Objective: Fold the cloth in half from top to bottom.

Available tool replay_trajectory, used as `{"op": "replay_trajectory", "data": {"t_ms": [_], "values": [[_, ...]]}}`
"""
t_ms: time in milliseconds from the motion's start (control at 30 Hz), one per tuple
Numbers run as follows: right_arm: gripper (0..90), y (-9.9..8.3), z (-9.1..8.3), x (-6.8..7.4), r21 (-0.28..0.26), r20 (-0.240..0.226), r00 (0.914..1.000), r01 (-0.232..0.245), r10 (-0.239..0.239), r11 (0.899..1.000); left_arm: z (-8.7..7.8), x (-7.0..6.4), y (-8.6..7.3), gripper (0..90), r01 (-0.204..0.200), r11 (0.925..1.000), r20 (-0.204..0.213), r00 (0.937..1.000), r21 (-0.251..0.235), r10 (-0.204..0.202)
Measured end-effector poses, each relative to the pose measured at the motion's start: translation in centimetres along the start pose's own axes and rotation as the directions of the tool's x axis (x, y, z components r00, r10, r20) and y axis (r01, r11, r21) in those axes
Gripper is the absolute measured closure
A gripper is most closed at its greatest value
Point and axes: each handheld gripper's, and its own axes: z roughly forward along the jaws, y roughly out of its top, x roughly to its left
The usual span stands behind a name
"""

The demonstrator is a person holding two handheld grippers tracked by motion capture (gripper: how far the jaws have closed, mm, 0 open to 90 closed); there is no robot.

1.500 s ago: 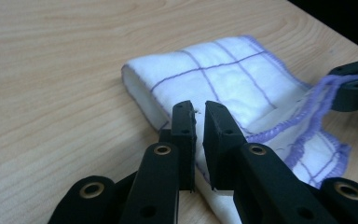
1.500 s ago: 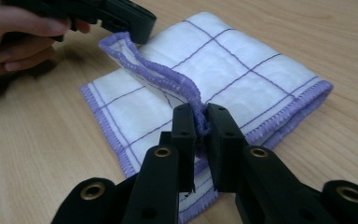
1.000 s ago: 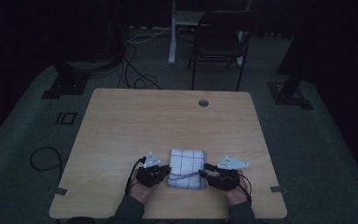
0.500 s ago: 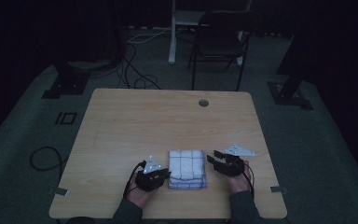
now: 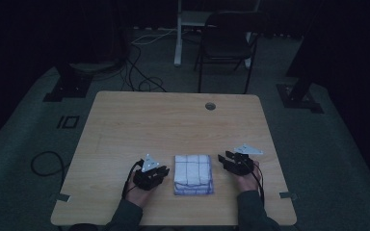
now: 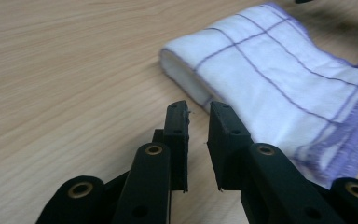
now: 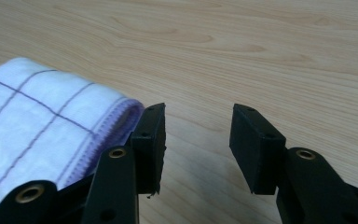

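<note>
Folded white dish towel with purple check lines [image 5: 193, 173] lying flat on the wooden counter [image 5: 173, 125], near the front edge, about midway between the left and right edges. Looks folded already into a compact rectangle, with the thick fold at the far side and the purple hemmed edges toward the front.

Left claw [image 5: 160, 172] resting just beside the left side of the towel, not touching it in the high view. In the left gripper view, left claw [image 6: 197, 122] with jaws nearly closed, only a narrow gap between them, nothing inside; tips pointing at the folded edge of the towel [image 6: 270, 84], close to it.

Right claw [image 5: 227, 160] just beside the right side of the towel, near its far right corner. In the right gripper view, right claw [image 7: 196, 126] released, jaws wide apart and empty; the left jaw right next to the purple hem of the towel [image 7: 42, 116], touching or not, cannot tell.

Step in hand, by judgement: folding seems finished or between two folds, both claws off the cloth. If one more fold is wanted, next move calls for opening the left claw wider, sliding one jaw under each side edge, pinching all layers together, then lifting both sides evenly to avoid slipping of the inner layers.
</note>
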Motion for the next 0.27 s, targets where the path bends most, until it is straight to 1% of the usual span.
{"op": "replay_trajectory", "data": {"t_ms": [100,133,200,267], "values": [[56.1,-0.1,0.0,-0.3,0.008,0.011,0.9999,0.000,0.000,1.000,-0.2,0.7,0.0,77.8,0.017,0.9999,-0.016,0.9997,-0.005,-0.017],[56.1,-0.1,0.0,-0.3,0.009,0.015,0.9999,0.000,0.000,1.000,-0.3,1.0,0.0,77.8,0.020,0.9998,-0.030,0.9994,-0.004,-0.020],[56.1,-0.1,0.0,-0.3,0.009,0.017,0.9999,0.003,-0.003,1.000,-0.3,1.3,0.0,77.8,0.022,0.9997,-0.033,0.9992,-0.002,-0.022],[56.2,-0.1,0.0,-0.3,0.013,0.024,0.9996,0.012,-0.012,1.000,-0.4,1.6,0.0,77.8,0.025,0.9997,-0.048,0.9985,-0.001,-0.025]]}}
